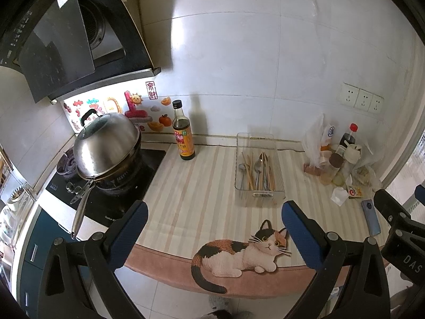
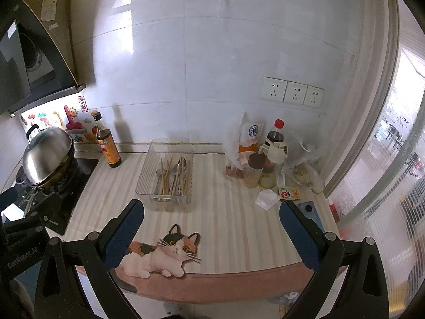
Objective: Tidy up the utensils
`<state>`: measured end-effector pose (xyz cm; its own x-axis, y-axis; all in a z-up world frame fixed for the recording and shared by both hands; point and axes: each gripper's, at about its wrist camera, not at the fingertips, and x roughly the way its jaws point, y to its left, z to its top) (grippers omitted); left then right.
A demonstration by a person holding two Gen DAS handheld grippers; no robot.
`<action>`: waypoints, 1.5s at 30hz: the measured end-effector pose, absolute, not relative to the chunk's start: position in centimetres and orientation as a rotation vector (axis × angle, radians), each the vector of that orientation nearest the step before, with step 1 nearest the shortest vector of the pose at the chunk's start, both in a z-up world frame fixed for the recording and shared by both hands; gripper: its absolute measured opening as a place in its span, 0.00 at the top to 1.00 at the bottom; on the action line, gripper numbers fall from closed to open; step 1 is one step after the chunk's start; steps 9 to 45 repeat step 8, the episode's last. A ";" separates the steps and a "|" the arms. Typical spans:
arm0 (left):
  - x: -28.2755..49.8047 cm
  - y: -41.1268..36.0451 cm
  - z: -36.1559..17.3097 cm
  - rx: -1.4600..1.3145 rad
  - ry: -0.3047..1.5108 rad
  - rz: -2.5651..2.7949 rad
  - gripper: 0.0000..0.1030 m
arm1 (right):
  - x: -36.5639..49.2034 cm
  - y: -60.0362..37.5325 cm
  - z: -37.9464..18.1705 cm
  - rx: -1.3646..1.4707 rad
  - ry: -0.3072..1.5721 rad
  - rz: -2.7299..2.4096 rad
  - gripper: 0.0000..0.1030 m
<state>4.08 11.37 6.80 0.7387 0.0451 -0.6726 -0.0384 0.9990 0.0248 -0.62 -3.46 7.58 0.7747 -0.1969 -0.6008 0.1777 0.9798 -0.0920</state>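
Clear tray [image 1: 268, 195] of utensils [image 1: 256, 171] sits between sauce bottle [image 1: 183, 133] and condiment clutter [image 1: 337, 162]; both hand-held grippers [image 1: 212, 228] [image 2: 211, 228] gape empty.

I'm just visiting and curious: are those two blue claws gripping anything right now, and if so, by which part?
Nothing is held. The left gripper and right gripper are both open and empty; the utensils lie in the clear tray.

Both cameras look forward and slightly down from just off the near edge of the table [image 1: 186, 186], facing the tiled wall. The left view sits further left, taking in the wok [image 1: 106, 151] and hood [image 1: 66, 40] closely. The right view sits further right, reaching the window [image 2: 393, 138]. Both share the tray [image 1: 259, 170], the bottle [image 1: 183, 133], the sockets [image 2: 292, 93] and the cat mat [image 2: 164, 255].
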 end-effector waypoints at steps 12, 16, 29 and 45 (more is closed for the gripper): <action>4.1 11.4 6.9 0.007 0.739 0.036 0.00 | -0.6 -3.4 7.6 -0.034 0.658 -0.203 0.00; 4.1 11.4 6.9 0.007 0.739 0.036 0.00 | -0.6 -3.4 7.6 -0.034 0.658 -0.203 0.00; 4.1 11.4 6.9 0.007 0.739 0.036 0.00 | -0.6 -3.4 7.6 -0.034 0.658 -0.203 0.00; 4.1 11.4 6.9 0.007 0.739 0.036 0.00 | -0.6 -3.4 7.6 -0.034 0.658 -0.203 0.00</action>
